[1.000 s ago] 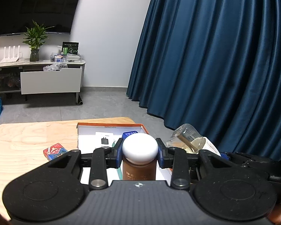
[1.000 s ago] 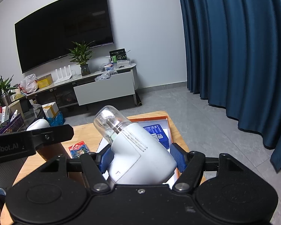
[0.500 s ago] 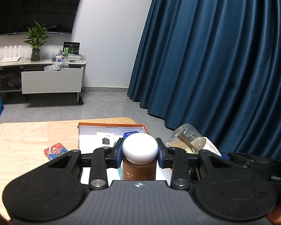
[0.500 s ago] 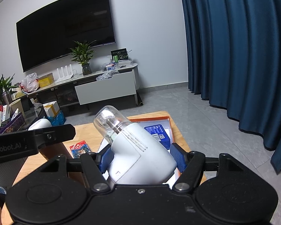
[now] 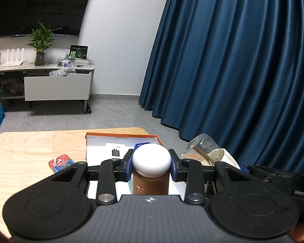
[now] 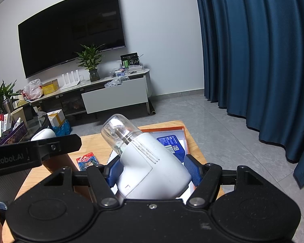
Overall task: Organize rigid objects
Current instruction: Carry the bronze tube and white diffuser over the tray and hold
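Note:
My left gripper [image 5: 151, 168] is shut on a brown bottle with a white round cap [image 5: 151, 160], held upright above the wooden table [image 5: 30, 149]. My right gripper [image 6: 152, 170] is shut on a white device with a clear dome tip [image 6: 150, 162], tilted up to the left; it also shows in the left wrist view [image 5: 204, 151]. An orange-rimmed white tray [image 5: 119, 141] lies below, holding a blue box [image 6: 172, 143] and a small black charger [image 5: 116, 152]. A red card pack [image 5: 59, 162] lies left of the tray.
The left gripper's body [image 6: 30, 154] shows at the left of the right wrist view. Blue curtains [image 5: 233, 70] hang on the right. A TV stand [image 6: 111, 99] with a plant stands by the far wall. The table's far edge [image 5: 71, 131] is near the tray.
Both grippers keep their objects and have shifted only slightly; the scene has drifted a little to the right in both views.

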Demonstrator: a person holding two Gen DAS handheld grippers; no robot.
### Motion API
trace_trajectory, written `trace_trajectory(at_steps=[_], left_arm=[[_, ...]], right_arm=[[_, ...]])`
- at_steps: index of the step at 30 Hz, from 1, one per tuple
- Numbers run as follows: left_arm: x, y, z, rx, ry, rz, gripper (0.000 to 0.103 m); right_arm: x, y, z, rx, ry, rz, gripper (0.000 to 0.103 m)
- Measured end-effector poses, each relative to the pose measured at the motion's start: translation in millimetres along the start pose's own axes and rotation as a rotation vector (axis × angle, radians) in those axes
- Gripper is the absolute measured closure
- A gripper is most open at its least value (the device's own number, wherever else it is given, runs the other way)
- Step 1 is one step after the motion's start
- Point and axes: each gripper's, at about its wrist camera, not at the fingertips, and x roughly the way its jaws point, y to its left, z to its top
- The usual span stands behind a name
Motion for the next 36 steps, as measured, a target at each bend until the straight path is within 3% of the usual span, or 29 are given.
trace_trajectory(at_steps=[36], left_arm=[[8.4,-0.4,-3.5,-0.028,0.026,-0.007,0.068]], right_arm=[[9.2,-5.7,-2.0,0.021,0.015,-0.014,0.024]])
